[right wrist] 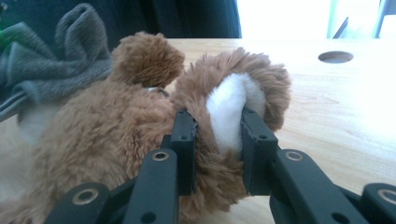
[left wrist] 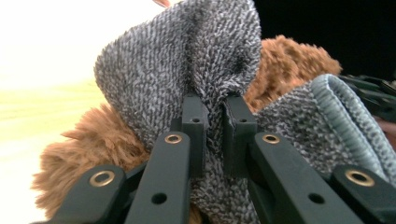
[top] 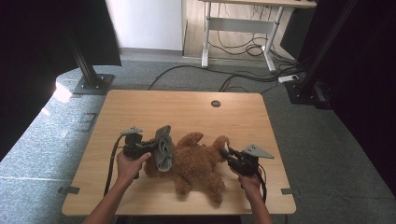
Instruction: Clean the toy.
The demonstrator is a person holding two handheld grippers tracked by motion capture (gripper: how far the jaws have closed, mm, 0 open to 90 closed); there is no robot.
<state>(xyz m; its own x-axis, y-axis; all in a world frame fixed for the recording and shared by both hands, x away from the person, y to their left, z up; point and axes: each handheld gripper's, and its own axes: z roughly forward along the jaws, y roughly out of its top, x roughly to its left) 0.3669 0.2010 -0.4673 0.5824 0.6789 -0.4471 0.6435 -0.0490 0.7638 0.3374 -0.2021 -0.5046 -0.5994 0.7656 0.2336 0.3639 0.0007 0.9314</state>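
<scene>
A brown plush teddy bear (top: 196,163) lies on the wooden table (top: 187,112), limbs spread. A grey knitted cloth (top: 163,149) is draped over its left end. My left gripper (top: 152,143) is shut on a fold of that grey cloth (left wrist: 196,70), with brown fur (left wrist: 93,144) behind it. My right gripper (top: 229,154) is shut on one of the bear's paws (right wrist: 233,107), brown with a white pad, pinched between both jaws. The grey cloth (right wrist: 60,60) shows at the far end of the bear (right wrist: 107,135).
A round cable hole (top: 215,103) is in the table's far middle. Behind the table stand a white desk frame (top: 238,28), floor cables (top: 243,74) and black stand bases (top: 93,84). Bare wood lies beyond the bear.
</scene>
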